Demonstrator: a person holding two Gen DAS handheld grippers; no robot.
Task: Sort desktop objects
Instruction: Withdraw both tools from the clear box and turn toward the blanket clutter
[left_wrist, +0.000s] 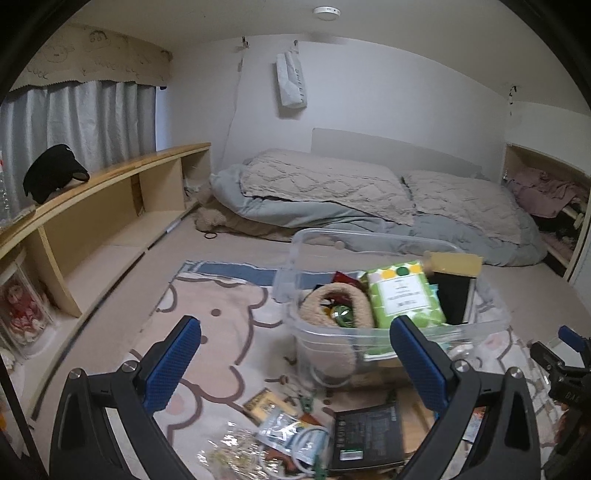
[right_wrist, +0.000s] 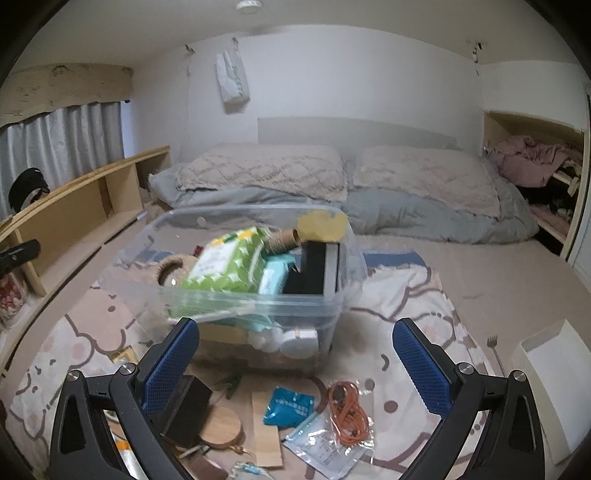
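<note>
A clear plastic bin (left_wrist: 325, 334) (right_wrist: 258, 306) stands on a cartoon-print blanket, filled with a green tissue pack (left_wrist: 404, 295) (right_wrist: 229, 262), a fuzzy tan ring (left_wrist: 332, 299), a black box (right_wrist: 314, 269) and a yellow sponge (right_wrist: 323, 225). My left gripper (left_wrist: 295, 328) hovers open in front of the bin, holding nothing. My right gripper (right_wrist: 295, 332) is open too, above loose items: an orange cable in a bag (right_wrist: 347, 410), a teal packet (right_wrist: 288, 404), a round wooden coaster (right_wrist: 221, 424), a dark box (left_wrist: 365, 432), a foil pouch (left_wrist: 291, 435).
A low wooden shelf (left_wrist: 110, 206) runs along the left wall with a black cap (left_wrist: 51, 177) on top. Bedding and pillows (right_wrist: 332, 177) lie behind the bin. A white tray (right_wrist: 554, 376) and a fork (right_wrist: 495, 350) sit at the right. The right gripper's body (left_wrist: 565, 362) shows at the left view's edge.
</note>
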